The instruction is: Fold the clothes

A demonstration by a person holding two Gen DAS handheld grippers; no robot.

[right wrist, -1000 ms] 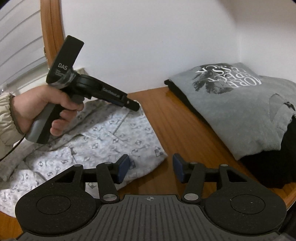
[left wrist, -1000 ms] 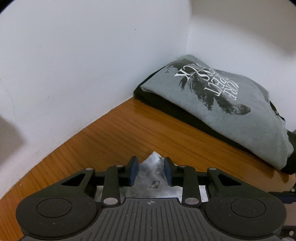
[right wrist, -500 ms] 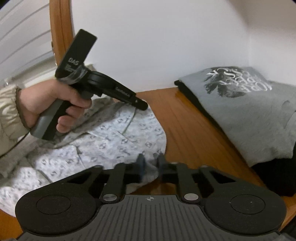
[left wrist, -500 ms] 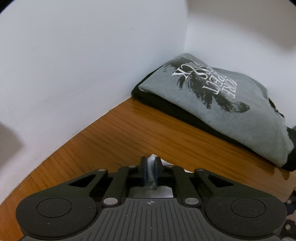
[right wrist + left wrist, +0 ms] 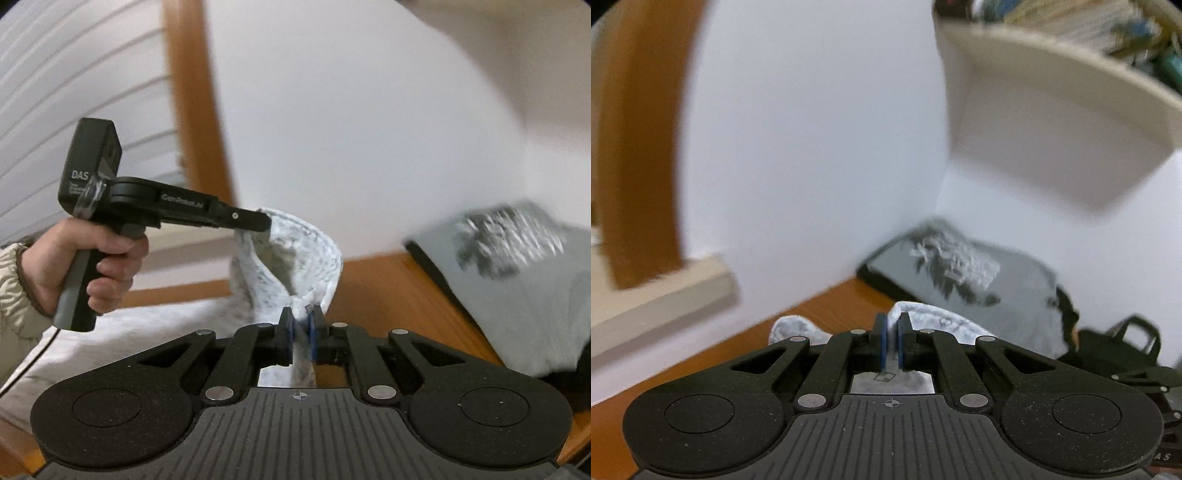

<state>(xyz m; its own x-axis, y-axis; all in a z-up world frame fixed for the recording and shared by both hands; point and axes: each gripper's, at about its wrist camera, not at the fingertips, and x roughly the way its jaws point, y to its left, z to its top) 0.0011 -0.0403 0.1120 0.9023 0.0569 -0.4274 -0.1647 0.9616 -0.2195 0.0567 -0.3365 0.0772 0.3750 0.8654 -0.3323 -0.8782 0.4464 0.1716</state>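
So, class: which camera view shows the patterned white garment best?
The right wrist view: the patterned white garment hangs lifted between the left gripper and right gripper. The left wrist view shows only a bunched edge behind the fingers.

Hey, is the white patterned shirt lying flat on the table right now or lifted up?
Partly lifted. Both the left gripper and right gripper pinch the patterned shirt, raising its edge; the rest trails on the table.

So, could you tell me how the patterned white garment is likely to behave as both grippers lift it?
The garment is probably floppy: it sags in a loop between the left gripper and right gripper. It seems light, since thin pinches hold it. The rest will likely drag across the table.
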